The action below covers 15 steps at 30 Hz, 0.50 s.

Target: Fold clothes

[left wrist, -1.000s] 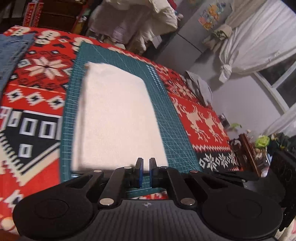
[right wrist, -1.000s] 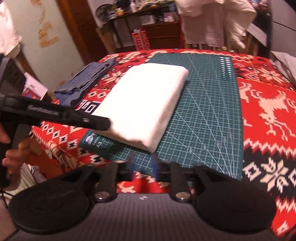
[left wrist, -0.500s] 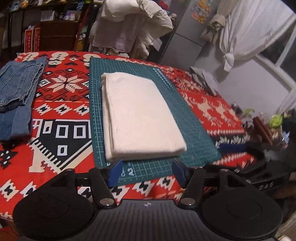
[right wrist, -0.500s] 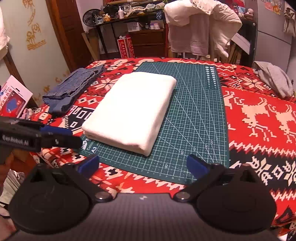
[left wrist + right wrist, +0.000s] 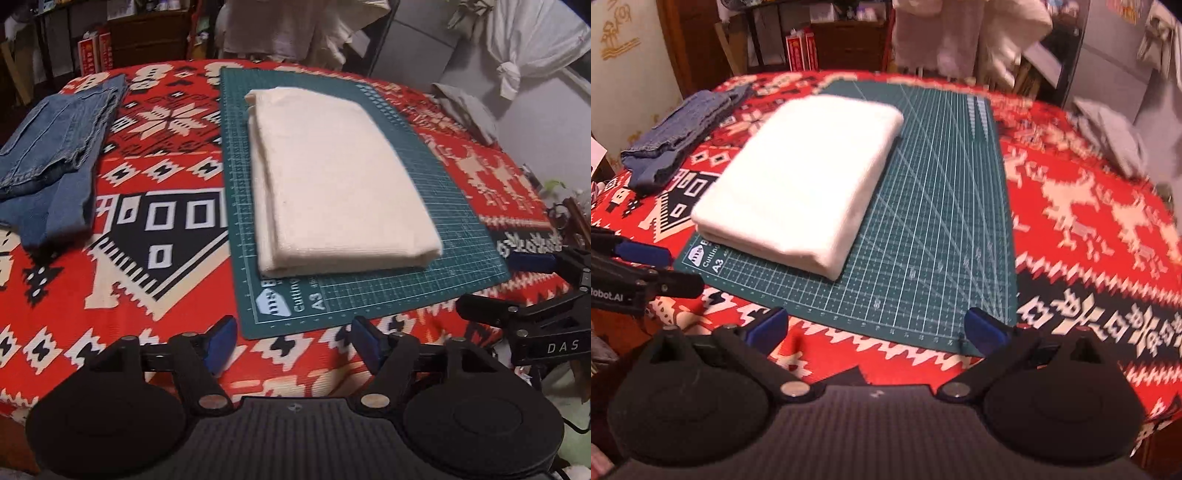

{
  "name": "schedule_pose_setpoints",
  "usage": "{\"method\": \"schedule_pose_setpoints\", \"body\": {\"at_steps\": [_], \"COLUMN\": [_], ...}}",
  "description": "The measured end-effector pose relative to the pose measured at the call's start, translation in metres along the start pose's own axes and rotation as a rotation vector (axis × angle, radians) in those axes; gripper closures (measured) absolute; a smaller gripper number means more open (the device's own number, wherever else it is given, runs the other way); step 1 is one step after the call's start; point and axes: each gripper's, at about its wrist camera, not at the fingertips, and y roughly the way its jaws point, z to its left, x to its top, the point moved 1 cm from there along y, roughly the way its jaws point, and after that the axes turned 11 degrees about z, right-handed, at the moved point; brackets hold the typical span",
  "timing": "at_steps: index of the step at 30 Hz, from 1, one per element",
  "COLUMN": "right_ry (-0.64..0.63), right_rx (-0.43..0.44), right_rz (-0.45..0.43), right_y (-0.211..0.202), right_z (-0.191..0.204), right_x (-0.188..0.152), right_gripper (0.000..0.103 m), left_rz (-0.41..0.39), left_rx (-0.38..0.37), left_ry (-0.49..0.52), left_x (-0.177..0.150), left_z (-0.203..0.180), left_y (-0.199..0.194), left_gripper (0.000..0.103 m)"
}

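Cream folded cloth rectangle (image 5: 340, 177) lay squared on the green gridded cutting mat (image 5: 461, 236), at twelve o'clock from both tools. Left gripper (image 5: 293, 338) and right gripper (image 5: 875, 328) hung spread and empty, clear of the fabric, apparently because the fold was done.

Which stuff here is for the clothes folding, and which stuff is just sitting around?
For the folding:
- folded white cloth
- green cutting mat under it
- folded jeans beside the mat
- left gripper and right gripper, both open, holding nothing

Just lying about:
- grey garment at the far edge
- red patterned blanket
- red boxes on the floor behind
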Motion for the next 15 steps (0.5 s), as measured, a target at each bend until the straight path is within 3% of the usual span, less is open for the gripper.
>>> {"method": "schedule_pose_setpoints", "body": {"at_steps": [5,11,15], "right_ry": [0.072,0.068,0.067], "right_rx": [-0.015,-0.089,-0.094], "right_rz": [0.056,0.117,0.134], "right_y": [0.016,0.029,0.03], "right_z": [-0.009,-0.006,-0.004], "right_x": [0.004,0.008,0.01], "right_gripper": [0.001,0.0,0.0], "left_rz": [0.021,0.061,0.108], "left_rx": [0.084,0.112,0.14], "left_ry": [-0.005,0.018,0.084], "left_x": [0.002,0.007,0.01], "left_z": [-0.002,-0.006,-0.015], "left_y": [0.003,0.01,0.018], "left_gripper": [0.025,0.019,0.008]}}
